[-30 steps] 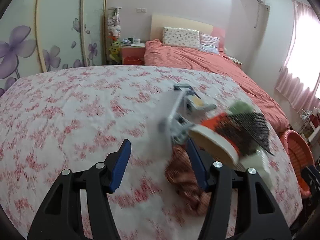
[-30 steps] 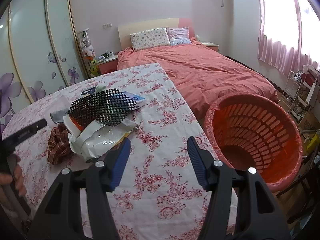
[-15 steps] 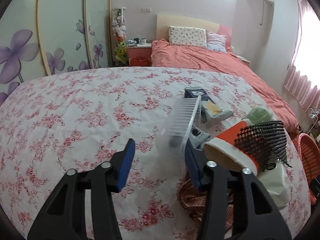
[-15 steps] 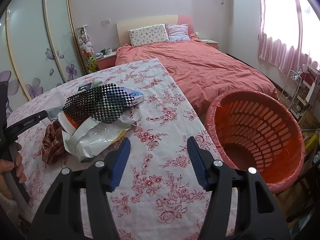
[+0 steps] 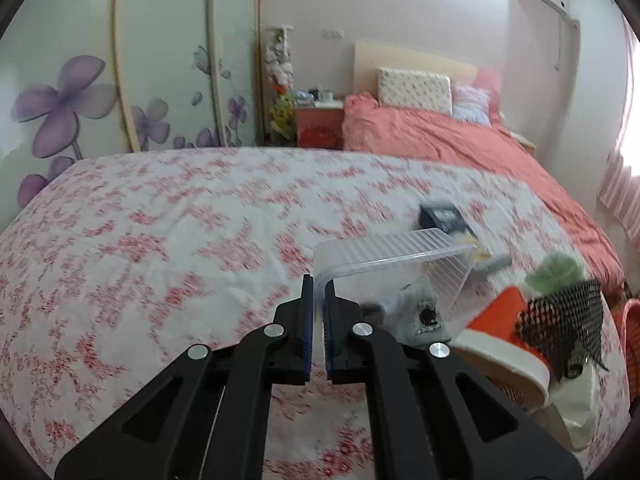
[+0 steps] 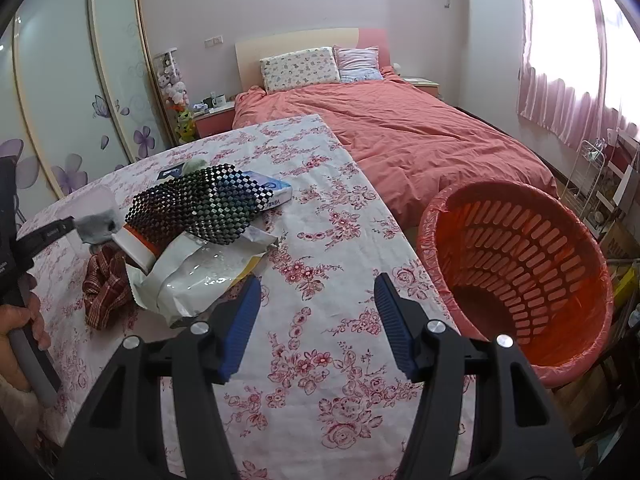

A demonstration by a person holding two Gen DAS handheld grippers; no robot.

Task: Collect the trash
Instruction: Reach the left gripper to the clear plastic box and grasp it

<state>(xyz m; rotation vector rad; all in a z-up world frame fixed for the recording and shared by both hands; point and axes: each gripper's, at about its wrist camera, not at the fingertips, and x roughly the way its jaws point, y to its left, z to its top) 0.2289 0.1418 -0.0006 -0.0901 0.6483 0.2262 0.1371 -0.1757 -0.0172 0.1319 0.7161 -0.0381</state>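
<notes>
In the left wrist view my left gripper (image 5: 316,284) is shut on the rim of a clear plastic container (image 5: 400,256), which is tilted over the flowered tablecloth with a grey crumpled scrap (image 5: 416,312) against it. To its right lie an orange paper cup (image 5: 500,320) and black mesh (image 5: 560,316). In the right wrist view my right gripper (image 6: 318,300) stands open and holds nothing, above the cloth between the trash pile and the orange basket (image 6: 516,280). The pile there holds the black mesh (image 6: 200,208), a white plastic bag (image 6: 200,272) and a checked cloth (image 6: 106,292).
A blue-and-white box (image 6: 272,192) lies behind the mesh. The basket stands off the table's right edge, by the pink bed (image 6: 400,132). A person's hand (image 6: 24,320) grips the left tool's handle at the far left. A wardrobe with purple flowers lines the left wall.
My left gripper's jaws have come together on the clear container's edge, and the container has tipped from upright to lying sideways. The right gripper has stayed put.
</notes>
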